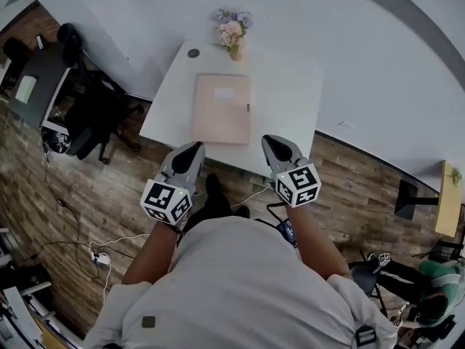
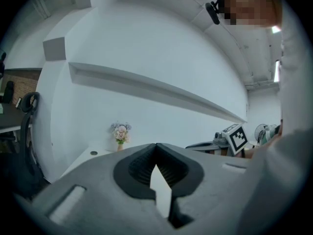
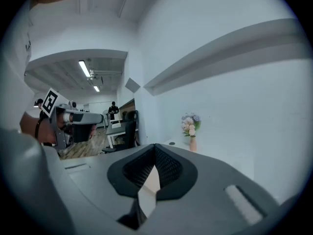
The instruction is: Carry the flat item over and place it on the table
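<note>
My left gripper [image 1: 195,147] and right gripper [image 1: 275,141]: jaws together, nothing between them.
The flat pale-pink rectangular folder [image 1: 221,107] lies on the white table [image 1: 290,93], near a small vase of pastel flowers [image 1: 232,31]. Both grippers hang side by side at the table's near edge, not touching the folder.

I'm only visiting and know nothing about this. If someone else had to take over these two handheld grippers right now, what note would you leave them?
Left gripper: shut and empty, held up by the near edge of the table.
Right gripper: shut and empty, level with the left one.
Pink folder: lies flat on the white table, in front of the flower vase. Neither gripper touches it.
Done: the folder looks placed.
Left: apparently nothing but to draw back.
</note>
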`<action>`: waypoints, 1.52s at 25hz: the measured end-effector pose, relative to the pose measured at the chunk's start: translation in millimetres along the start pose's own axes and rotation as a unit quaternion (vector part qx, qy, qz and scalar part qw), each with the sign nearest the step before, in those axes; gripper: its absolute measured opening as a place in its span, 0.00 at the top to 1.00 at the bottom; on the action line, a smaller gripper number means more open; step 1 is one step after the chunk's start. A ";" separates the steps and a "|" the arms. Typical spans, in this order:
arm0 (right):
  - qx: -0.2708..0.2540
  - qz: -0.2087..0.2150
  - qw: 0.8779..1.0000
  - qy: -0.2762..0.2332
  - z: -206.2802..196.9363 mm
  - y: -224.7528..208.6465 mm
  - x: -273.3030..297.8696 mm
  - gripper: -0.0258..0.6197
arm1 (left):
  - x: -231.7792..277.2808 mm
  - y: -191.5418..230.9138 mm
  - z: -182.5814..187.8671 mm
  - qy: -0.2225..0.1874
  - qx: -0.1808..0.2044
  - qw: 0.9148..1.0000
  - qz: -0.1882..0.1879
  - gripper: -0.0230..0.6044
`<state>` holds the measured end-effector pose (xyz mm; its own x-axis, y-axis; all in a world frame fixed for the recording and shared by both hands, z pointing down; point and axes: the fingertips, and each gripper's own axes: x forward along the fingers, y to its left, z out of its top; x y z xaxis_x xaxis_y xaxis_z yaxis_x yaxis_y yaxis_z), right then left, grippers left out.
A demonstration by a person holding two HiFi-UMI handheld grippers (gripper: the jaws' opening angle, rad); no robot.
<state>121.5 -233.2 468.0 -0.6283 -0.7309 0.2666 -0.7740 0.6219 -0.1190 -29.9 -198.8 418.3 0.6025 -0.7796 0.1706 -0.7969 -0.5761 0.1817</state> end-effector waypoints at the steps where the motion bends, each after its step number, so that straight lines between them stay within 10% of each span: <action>1: 0.002 0.002 1.000 -0.007 4.3 2.9 -7.0 0.95 | -4.6 -4.8 3.2 -0.005 0.004 1.000 0.003 0.96; 16: 0.002 0.049 0.997 -0.061 34.2 48.2 -48.2 0.95 | -68.3 -28.1 26.0 -0.025 0.027 0.998 0.045 0.96; 38: -0.014 -0.003 0.998 -0.068 45.4 215.4 -61.5 0.95 | -239.3 20.5 19.3 -0.056 0.015 0.998 0.005 0.96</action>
<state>-10.2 -67.1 382.6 -0.6307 -0.7642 0.1350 -0.7759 0.6242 -0.0913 -191.3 -28.8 362.5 0.5879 -0.8065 0.0620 -0.8043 -0.5746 0.1518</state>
